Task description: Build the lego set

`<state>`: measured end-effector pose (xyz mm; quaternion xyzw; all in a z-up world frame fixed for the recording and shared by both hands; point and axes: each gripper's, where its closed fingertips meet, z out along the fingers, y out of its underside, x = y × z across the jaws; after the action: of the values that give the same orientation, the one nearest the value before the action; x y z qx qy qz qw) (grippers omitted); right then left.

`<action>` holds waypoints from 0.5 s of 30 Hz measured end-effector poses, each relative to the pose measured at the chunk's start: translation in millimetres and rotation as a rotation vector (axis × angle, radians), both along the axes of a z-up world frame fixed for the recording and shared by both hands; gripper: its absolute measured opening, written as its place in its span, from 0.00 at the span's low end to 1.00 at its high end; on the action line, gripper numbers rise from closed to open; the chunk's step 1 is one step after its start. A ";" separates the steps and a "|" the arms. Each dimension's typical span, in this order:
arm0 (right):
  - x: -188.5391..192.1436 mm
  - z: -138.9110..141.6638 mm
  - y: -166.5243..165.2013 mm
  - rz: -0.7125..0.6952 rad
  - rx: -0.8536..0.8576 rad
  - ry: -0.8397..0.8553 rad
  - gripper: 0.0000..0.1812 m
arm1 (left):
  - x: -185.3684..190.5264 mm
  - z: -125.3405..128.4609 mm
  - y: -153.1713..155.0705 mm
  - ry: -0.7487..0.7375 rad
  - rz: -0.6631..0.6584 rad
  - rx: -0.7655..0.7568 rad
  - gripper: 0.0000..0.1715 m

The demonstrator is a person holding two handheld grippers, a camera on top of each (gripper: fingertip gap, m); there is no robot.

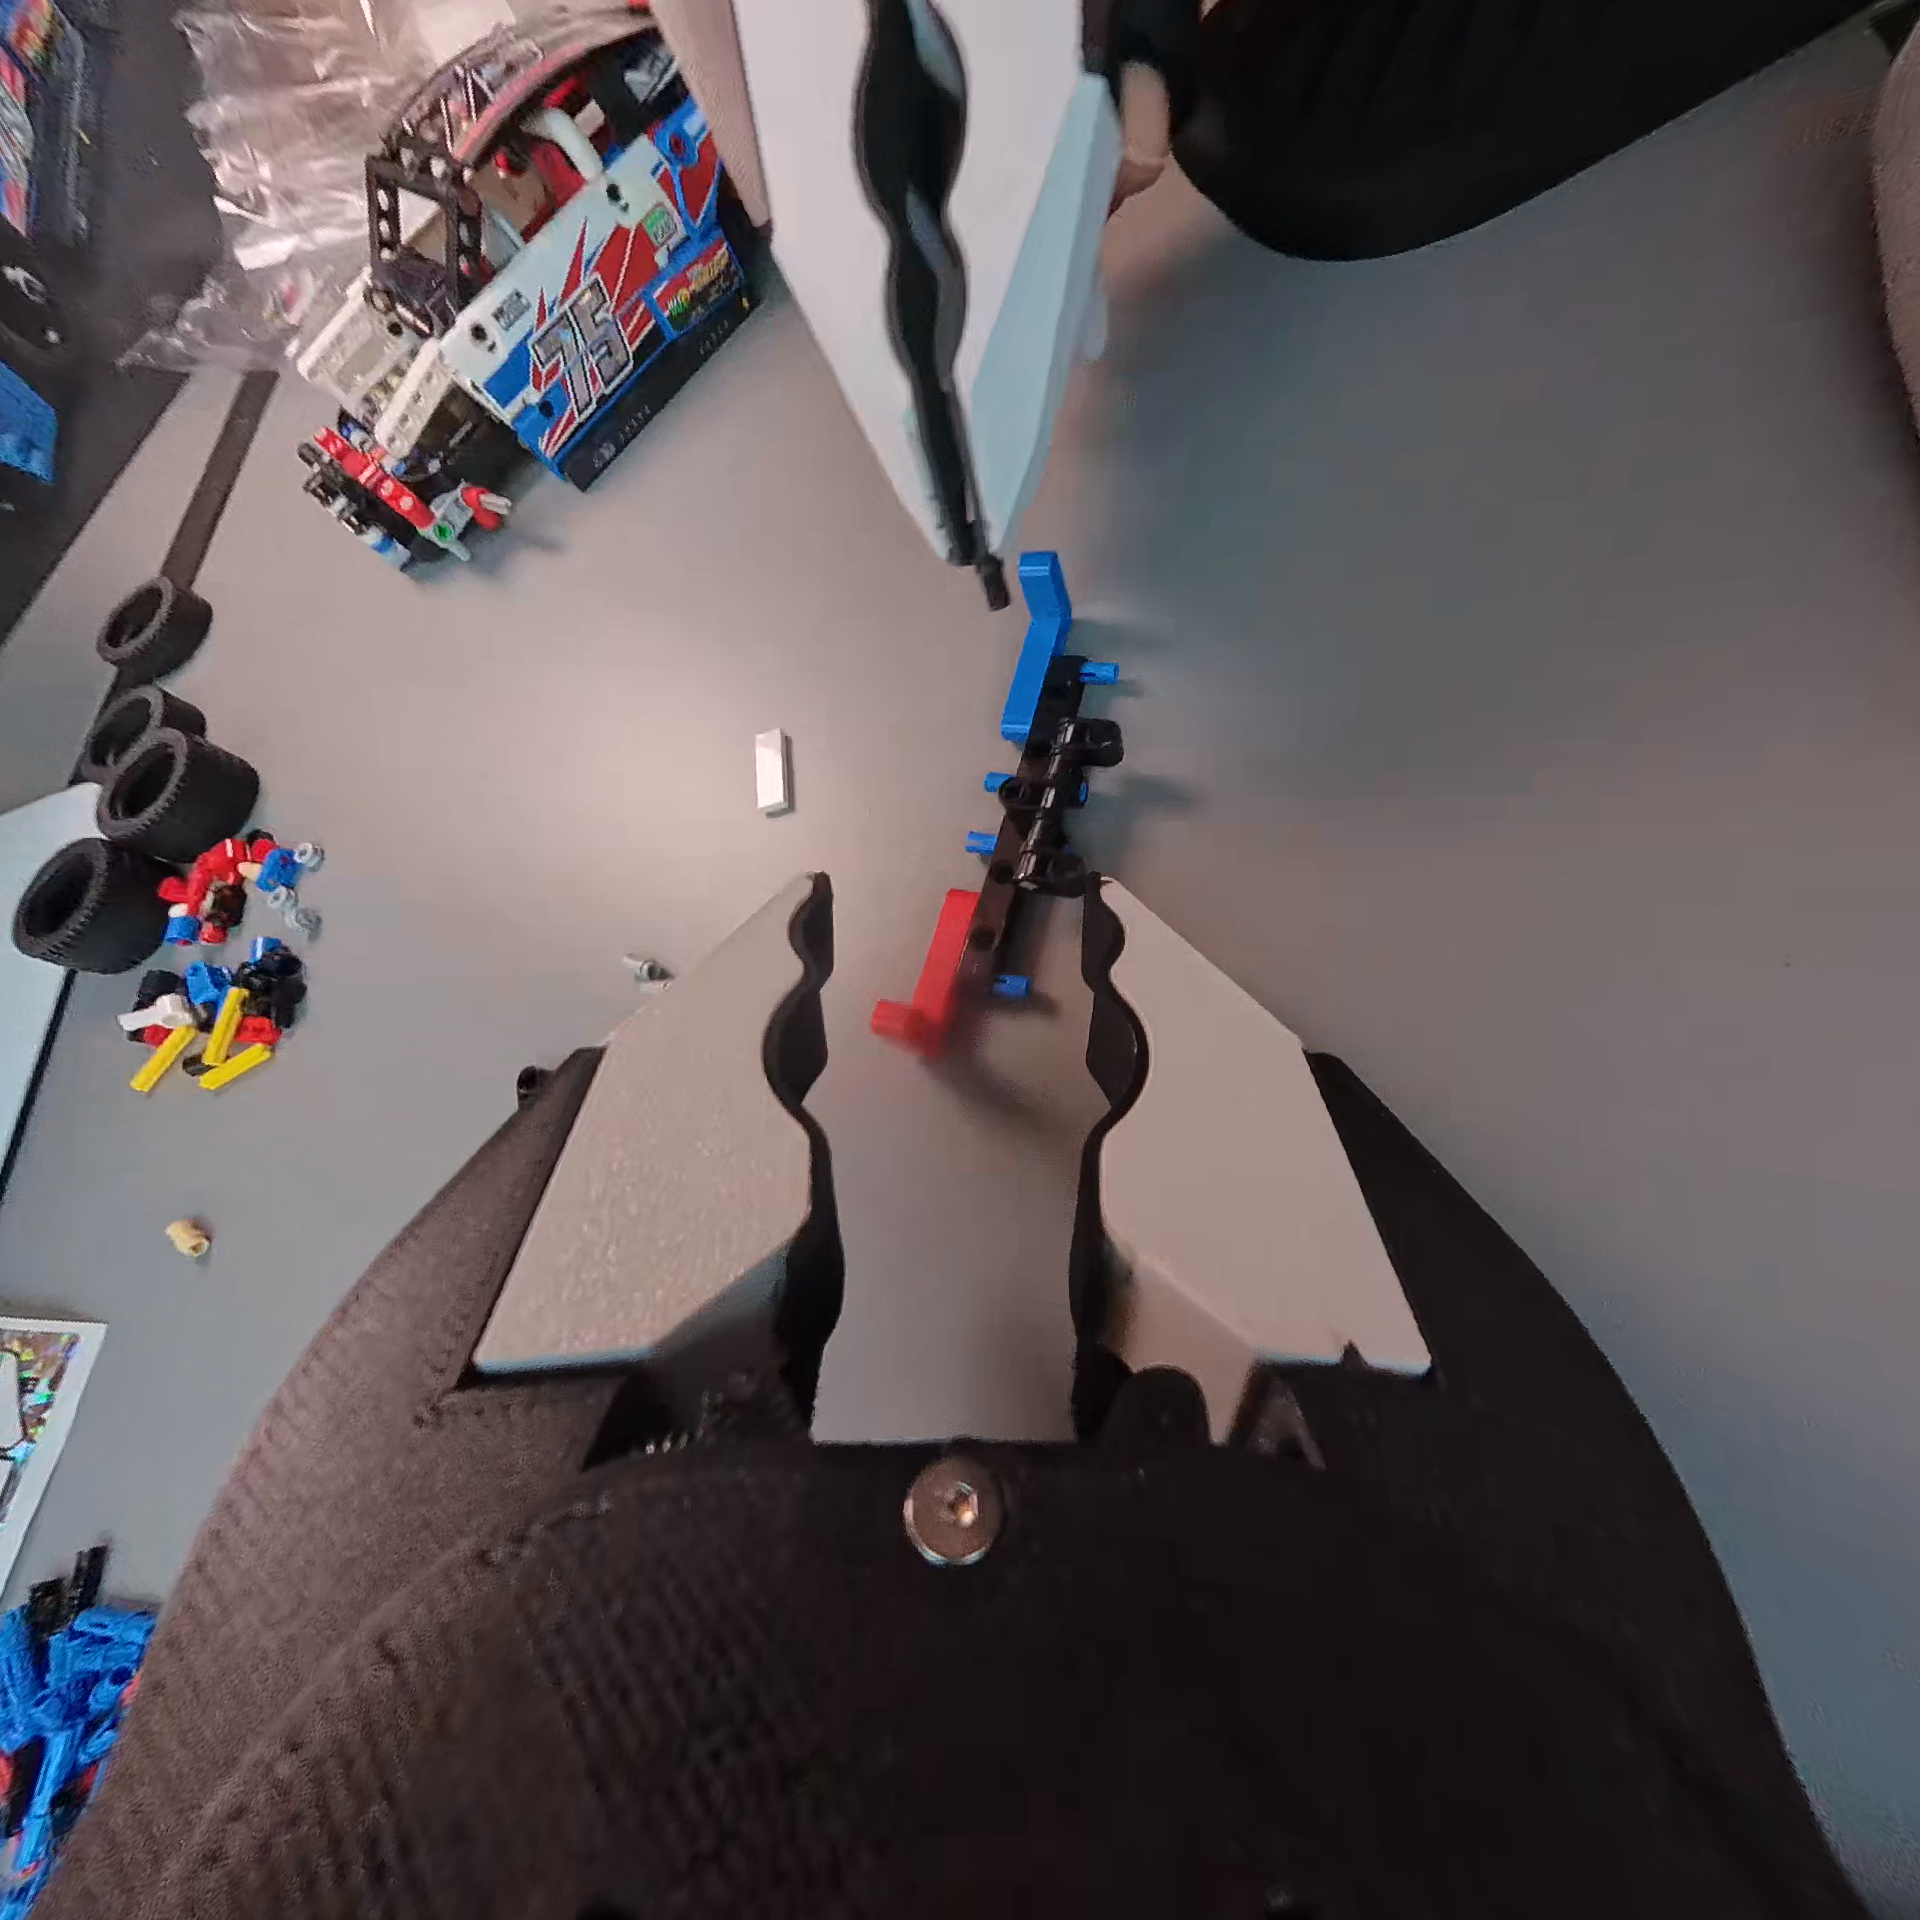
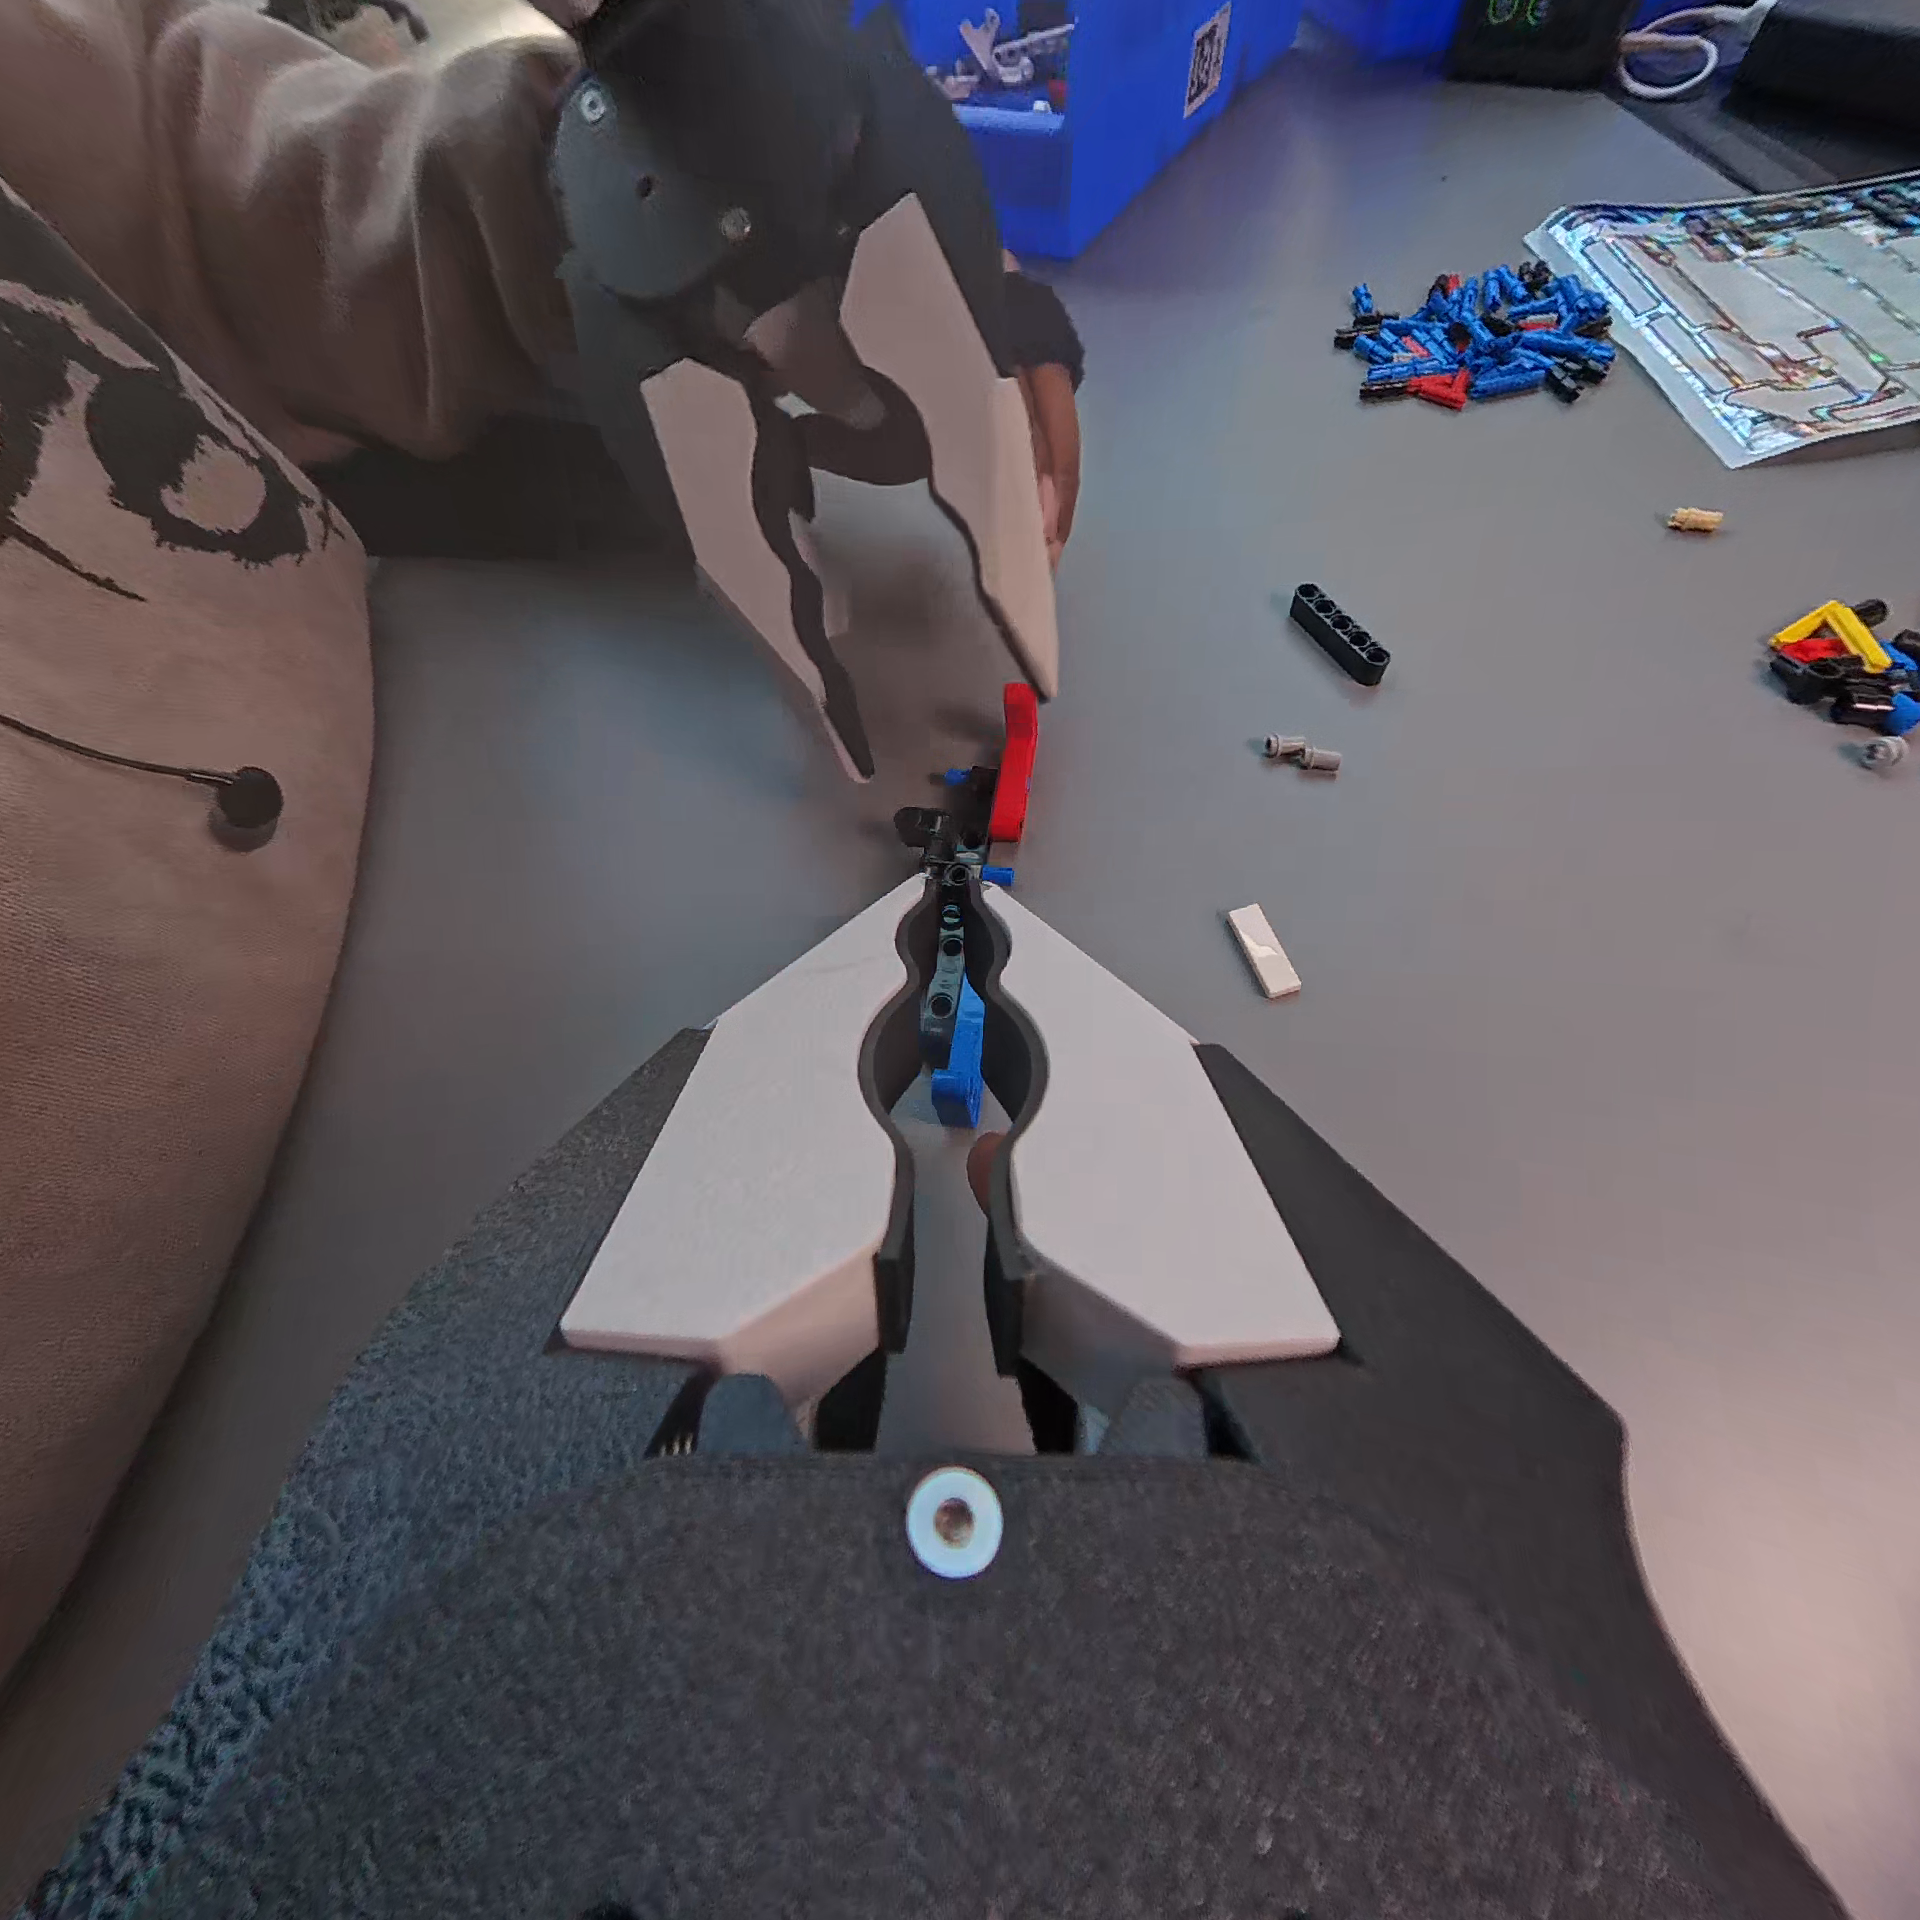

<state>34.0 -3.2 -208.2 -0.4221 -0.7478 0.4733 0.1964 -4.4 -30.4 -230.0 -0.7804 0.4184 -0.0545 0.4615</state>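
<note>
A small lego assembly lies on the grey table: a black beam [image 1: 1023, 842] with blue pins, a red piece [image 1: 935, 977] at one end and a blue piece [image 1: 1039, 644] at the other. My left gripper [image 1: 956, 904] is open and empty, its fingers on either side of the red end. It also shows in the right wrist view [image 2: 951, 727], open over the red piece [image 2: 1016, 764]. My right gripper [image 2: 961, 888] is shut, and the beam [image 2: 945, 956] and blue piece [image 2: 961, 1049] show through the gap below its fingers. In the left wrist view its tip [image 1: 992, 592] stands beside the blue piece.
A partly built truck [image 1: 520, 343] stands at the back left, with black tyres [image 1: 156, 790] and loose parts [image 1: 223, 966] nearby. A white tile [image 1: 772, 769], a black beam [image 2: 1340, 634], a pile of blue pins [image 2: 1475, 332], a sticker sheet [image 2: 1766, 312] and a blue bin [image 2: 1091, 104] lie around. A person's beige sleeve [image 2: 156, 831] is at the left. My hands' fingertips stand some 6 cm from each other. The blue piece [image 1: 1039, 644] lies around 5 cm away from my right fingertips.
</note>
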 end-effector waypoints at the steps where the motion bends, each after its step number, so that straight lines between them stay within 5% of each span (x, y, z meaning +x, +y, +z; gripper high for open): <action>1: 1.0 0.6 -3.6 0.009 0.016 0.000 0.00 | -4.8 -2.0 1.1 -0.021 -0.006 -0.046 0.30; 5: 2.9 -4.8 -18.1 0.037 0.092 -0.023 0.01 | 0.5 -15.7 3.4 -0.147 -0.081 -0.229 0.35; 15: -2.2 -20.5 -24.6 0.062 0.213 -0.127 0.01 | 26.7 -26.8 10.7 -0.084 -0.127 -0.183 0.22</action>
<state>31.8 -27.7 -228.8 -0.4048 -0.8175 0.3691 0.1777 22.3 -19.7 -256.8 -0.7882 0.4407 -0.1543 0.4009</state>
